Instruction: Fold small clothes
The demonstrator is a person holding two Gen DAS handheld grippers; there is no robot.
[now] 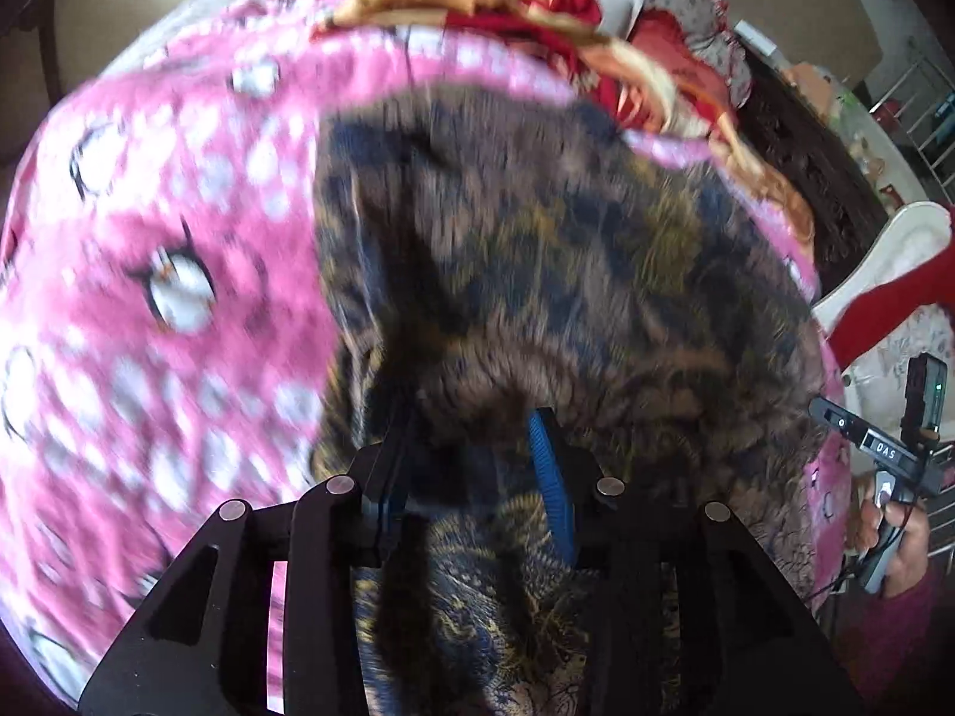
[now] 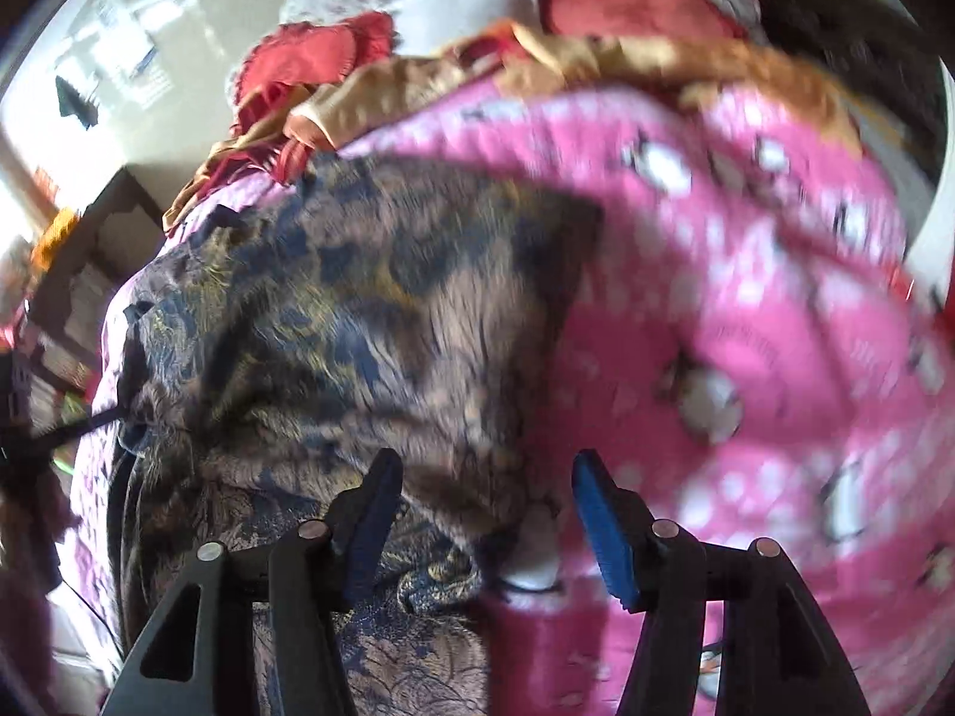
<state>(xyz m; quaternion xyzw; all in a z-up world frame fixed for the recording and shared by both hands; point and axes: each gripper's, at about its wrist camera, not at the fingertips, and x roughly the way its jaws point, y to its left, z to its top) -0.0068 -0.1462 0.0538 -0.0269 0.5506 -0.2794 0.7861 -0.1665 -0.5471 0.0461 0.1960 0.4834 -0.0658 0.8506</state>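
A pink blanket (image 1: 149,298) printed with white cartoon faces covers the bed and fills most of both views. A heap of red and gold bedding (image 1: 537,18) sits crumpled along the upper part of each frame.

On the blanket lies the dark patterned garment (image 1: 567,274), brown with blue and gold. It spreads across the centre of the left wrist view and the centre-left of the right wrist view. It looks partly folded: an upper layer seems doubled over a lower one near the bottom of both frames. Folding seems underway but unfinished. The cloth is still bulky and rumpled, and motion blur hides the edges.

The left tool (image 1: 477,453), at the bottom centre of its frame, has its jaws partly apart with garment cloth bunched between them. Whether the pads still press that cloth I cannot tell. The right tool (image 2: 483,501) stands released, jaws apart over the garment's right corner and a small white tag (image 2: 534,555), pinching nothing.

Only the left wrist view shows the person's hand (image 1: 895,531) gripping the other tool's handle at the lower right, and a red sleeve (image 1: 889,304) above it. Only the right wrist view shows the white tag and the garment's far left edge.
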